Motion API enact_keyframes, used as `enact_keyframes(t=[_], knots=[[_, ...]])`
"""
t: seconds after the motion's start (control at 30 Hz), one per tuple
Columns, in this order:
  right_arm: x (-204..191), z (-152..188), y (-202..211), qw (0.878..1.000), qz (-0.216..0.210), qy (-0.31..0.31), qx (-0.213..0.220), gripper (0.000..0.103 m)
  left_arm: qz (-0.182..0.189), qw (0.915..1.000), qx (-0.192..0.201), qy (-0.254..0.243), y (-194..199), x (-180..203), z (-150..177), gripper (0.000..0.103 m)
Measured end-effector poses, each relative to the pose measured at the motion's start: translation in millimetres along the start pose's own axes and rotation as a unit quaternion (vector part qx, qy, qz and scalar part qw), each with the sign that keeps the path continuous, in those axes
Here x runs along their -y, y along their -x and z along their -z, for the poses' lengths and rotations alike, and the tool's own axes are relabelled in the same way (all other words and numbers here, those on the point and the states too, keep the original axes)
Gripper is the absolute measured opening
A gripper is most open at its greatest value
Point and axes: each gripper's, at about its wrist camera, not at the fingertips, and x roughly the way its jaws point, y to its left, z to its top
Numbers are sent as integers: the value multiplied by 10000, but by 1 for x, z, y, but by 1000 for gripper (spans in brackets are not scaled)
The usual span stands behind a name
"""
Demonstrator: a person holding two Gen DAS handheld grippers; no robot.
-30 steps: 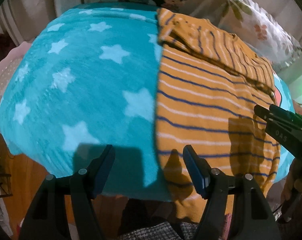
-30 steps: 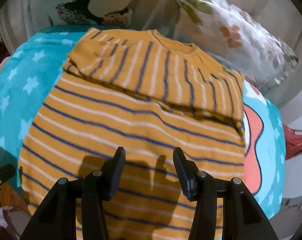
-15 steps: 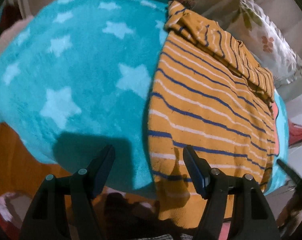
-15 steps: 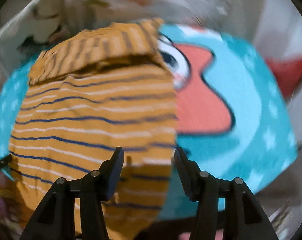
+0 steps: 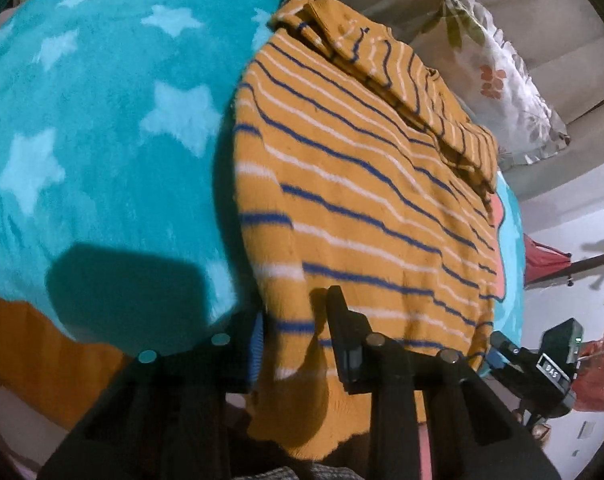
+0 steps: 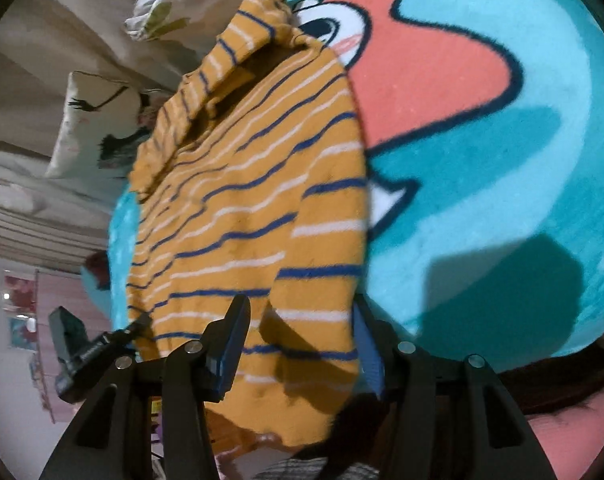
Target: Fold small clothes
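Note:
An orange sweater [image 5: 362, 200] with blue and white stripes lies flat on a teal star blanket [image 5: 101, 120], its top part folded down. My left gripper [image 5: 295, 332] is at the sweater's near left hem corner. Its jaws are closing with the hem between them, and a gap still shows. In the right wrist view the sweater [image 6: 241, 200] hangs over the blanket's edge. My right gripper [image 6: 297, 332] stands open with the near right hem corner between its fingers, pads not pressing. Each gripper shows at the other view's edge: the right gripper [image 5: 534, 364] and the left gripper [image 6: 81, 344].
The blanket [image 6: 502, 200] carries a coral cartoon shape [image 6: 422, 72] right of the sweater. A floral pillow [image 5: 498, 84] and a second pillow [image 6: 97, 128] lie behind it. An orange wooden edge [image 5: 29, 340] shows below the blanket. Red fabric [image 5: 546, 260] sits at the far right.
The left gripper came down onto the left hem corner and its jaws narrowed around it. The right gripper swung from the sweater's middle to its right hem corner and rolled.

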Motion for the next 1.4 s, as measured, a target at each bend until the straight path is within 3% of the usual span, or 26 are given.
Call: enact_keyframes(t=[0.17,0.23,0.47,0.5,0.53,0.57,0.6,0.63,0.7,0.83,1.0,1.23,1.4], knots=[[1,13,-5,9986,-445,-242,-123,56,142,9999,21,49,3,-3,11,28],[0,17,-6,9980,-528,-309,-146,56,186,9998,32,44,4,-3,13,33],[-9,35,-7,9991,-379,-166,-109,56,-29,9999,142,-31,3,9,19,40],[-9,38,-8,9992,-354,-148,-118,56,-116,9998,129,-46,3,11,18,38],[-10,40,-8,9994,-309,-122,-122,55,-212,9997,115,-44,3,11,18,22],[-14,39,-10,9996,-230,-69,-112,53,-337,9994,62,-31,2,10,17,13],[-16,39,-11,9999,-89,-2,-111,43,-370,9993,2,51,1,7,15,11],[-17,39,-11,9999,64,53,-115,26,-293,9995,-8,151,3,2,14,10],[-11,37,-11,9996,177,58,-203,14,-315,9988,7,370,10,-6,13,9],[-1,38,-1,9998,58,-64,-189,10,-215,9981,155,551,30,-13,21,9],[-2,52,20,9995,-87,158,-267,9,-167,9985,259,442,53,-3,40,9],[15,80,40,9994,-110,86,-317,9,-282,9994,60,201,55,0,72,9],[12,77,41,9996,-161,73,-224,9,-210,9992,86,324,53,-2,68,9]])
